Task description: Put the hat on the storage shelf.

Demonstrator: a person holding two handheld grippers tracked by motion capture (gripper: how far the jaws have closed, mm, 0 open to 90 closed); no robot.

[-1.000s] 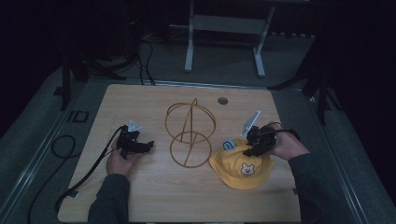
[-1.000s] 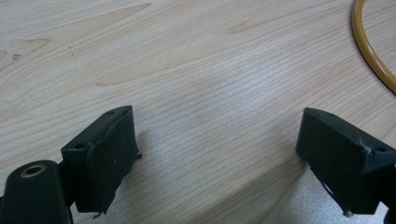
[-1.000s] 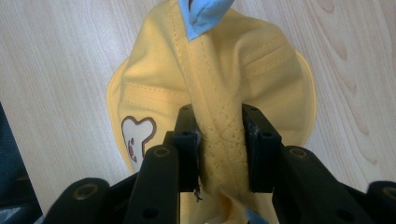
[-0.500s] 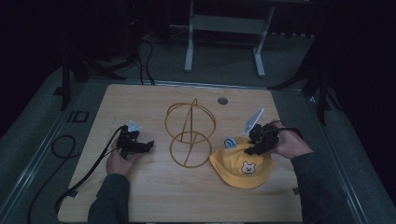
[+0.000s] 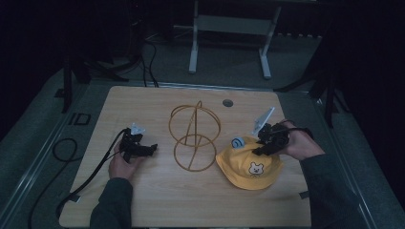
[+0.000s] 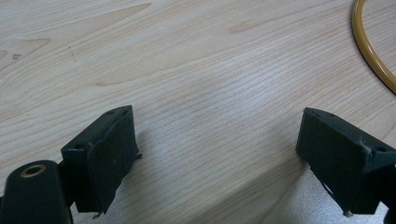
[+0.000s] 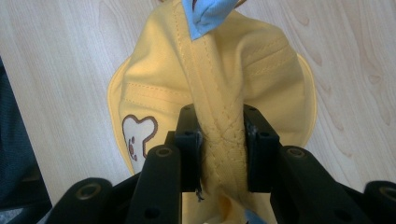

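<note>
High view: a yellow bucket hat [image 5: 249, 164] with a bear face lies toward the right edge of the tabletop [image 5: 143, 102], just beside a gold wire stand [image 5: 194, 135] of rings standing near the middle. The right claw [image 5: 264, 143] sits on the hat's crown, likely to lift it by a fold; the stand looks like the place meant to carry it. The left claw [image 5: 143, 149] rests low toward the left edge, well apart from the hat, apparently waiting.

Left gripper view: the left claw [image 6: 210, 154] is spread wide with bare wood between its jaws, holding nothing; a curve of the gold ring [image 6: 369, 46] shows ahead of it.

Right gripper view: the right claw [image 7: 222, 149] is closed tight on a bunched ridge of the hat's [image 7: 159, 84] stitched crown, the fabric pinched upward between both jaws. A blue tag [image 7: 205, 13] sits at the far end of the ridge.
</note>
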